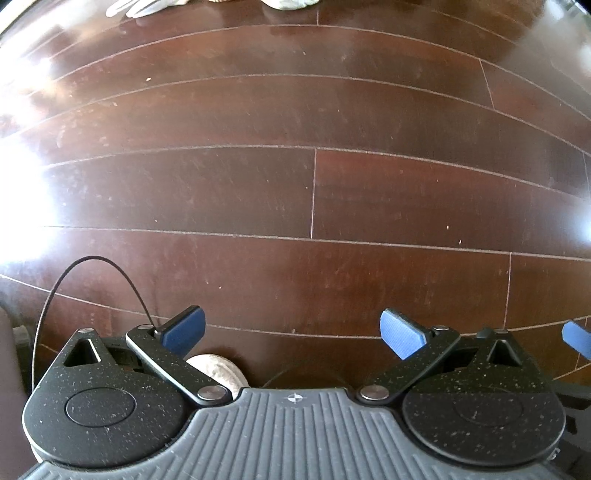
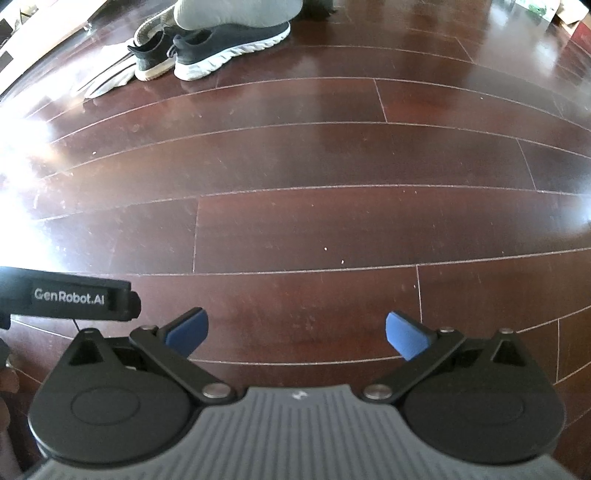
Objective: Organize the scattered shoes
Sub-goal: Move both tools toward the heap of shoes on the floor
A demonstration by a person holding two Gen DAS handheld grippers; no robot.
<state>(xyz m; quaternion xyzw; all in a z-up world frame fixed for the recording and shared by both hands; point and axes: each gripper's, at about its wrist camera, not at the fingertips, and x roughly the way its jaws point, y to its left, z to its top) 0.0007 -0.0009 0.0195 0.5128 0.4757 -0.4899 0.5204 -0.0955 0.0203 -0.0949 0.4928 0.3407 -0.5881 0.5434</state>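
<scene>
Left gripper (image 1: 291,334) hangs released over the wooden floor (image 1: 295,192), jaws spread wide, holding nothing. At 12 o'clock, pale shoes (image 1: 133,8) are cut off by the frame edge; their type cannot be determined. A pale rounded object (image 1: 221,371) at 7 o'clock, partly behind the linkage, is unidentifiable.

Right gripper (image 2: 295,336) is likewise released and empty. At 11 o'clock, well apart from it, stand a dark sneaker (image 2: 229,44), a smaller dark shoe (image 2: 151,59) touching it, and a white shoe (image 2: 107,83). A grey trouser leg (image 2: 236,13) overlaps the sneaker; whether it is being worn cannot be told.

Risk: glare at 9 o'clock washes out the white shoe, inviting a misjudged grasp; the tight cluster may cause one shoe to drag another.
</scene>
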